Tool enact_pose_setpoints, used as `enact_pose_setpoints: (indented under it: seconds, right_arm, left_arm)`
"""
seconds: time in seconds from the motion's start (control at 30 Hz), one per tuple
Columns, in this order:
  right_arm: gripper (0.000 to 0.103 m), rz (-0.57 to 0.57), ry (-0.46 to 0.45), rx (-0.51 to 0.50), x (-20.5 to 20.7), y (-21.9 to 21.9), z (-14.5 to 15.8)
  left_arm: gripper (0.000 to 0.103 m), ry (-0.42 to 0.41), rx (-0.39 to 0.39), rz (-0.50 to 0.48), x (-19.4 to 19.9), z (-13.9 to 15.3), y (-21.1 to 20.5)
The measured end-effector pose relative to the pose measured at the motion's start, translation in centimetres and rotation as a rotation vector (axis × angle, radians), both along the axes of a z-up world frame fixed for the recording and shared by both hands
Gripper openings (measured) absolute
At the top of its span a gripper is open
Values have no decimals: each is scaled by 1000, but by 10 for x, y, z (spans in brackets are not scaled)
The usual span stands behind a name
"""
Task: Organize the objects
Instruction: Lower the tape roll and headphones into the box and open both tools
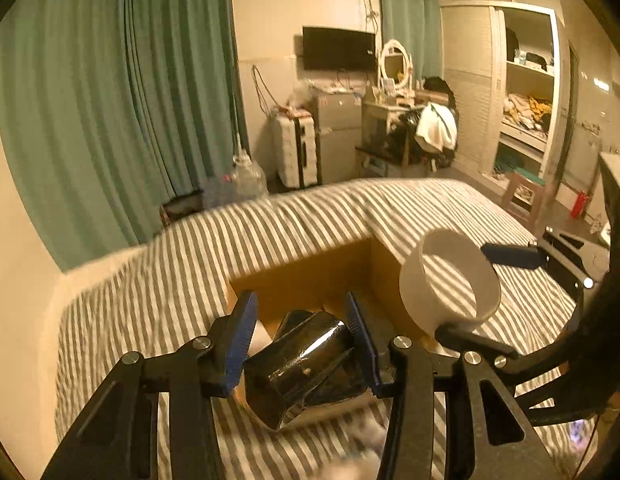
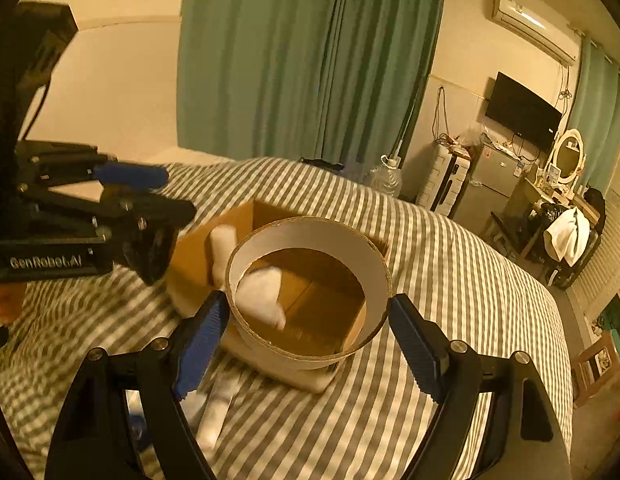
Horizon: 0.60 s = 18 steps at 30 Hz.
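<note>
From the left wrist view, a crumpled silver foil packet (image 1: 300,364) is seen clamped between the blue pads of the left gripper (image 1: 304,344), held just in front of the open cardboard box (image 1: 306,272) that sits on the striped bedspread (image 1: 170,280). The packet is judged light, thin-walled and slick, easily dented, so a gentle squeeze across its creased middle is called for. To the right of the box, a white cardboard ring (image 1: 450,280) is seen spanned by the right gripper (image 1: 476,286). From the right wrist view, the same ring (image 2: 308,292) is gripped across its full width by the right gripper (image 2: 308,328), with the pads pressed on its outer wall, directly above the box (image 2: 246,224). The ring is judged light and fairly stiff but crushable, so it is best held by the rim. Soft white items (image 2: 260,292) are seen inside the box, through the ring.
</note>
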State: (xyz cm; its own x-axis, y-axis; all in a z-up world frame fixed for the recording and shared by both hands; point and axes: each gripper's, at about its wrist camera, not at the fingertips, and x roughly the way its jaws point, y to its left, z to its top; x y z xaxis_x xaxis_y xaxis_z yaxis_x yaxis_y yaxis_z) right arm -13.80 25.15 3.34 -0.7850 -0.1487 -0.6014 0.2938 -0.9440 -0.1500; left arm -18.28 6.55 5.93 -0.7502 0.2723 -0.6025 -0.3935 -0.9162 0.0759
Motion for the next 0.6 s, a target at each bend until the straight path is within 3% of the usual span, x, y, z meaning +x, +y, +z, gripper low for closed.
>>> enact_pose_setpoints:
  seconds: [0.13,0.37,0.5,0.6]
  right_arm:
    - [82,-19,-9,-32,-40,5,6]
    - [82,-38,-98,-68,-107,4,-15]
    - [82,-68,-154,-57,-129,-7,-30]
    - [82,-113,-158,-19,-132,-17,-33]
  left_arm:
    - [47,1,8,14,-44,-1,1]
    - [47,-65,29,26,-101,-45,-6]
    - [47,-120,108,-20,-122,-69,-14]
    - [47,-138,128,-81,-146,-69,-12]
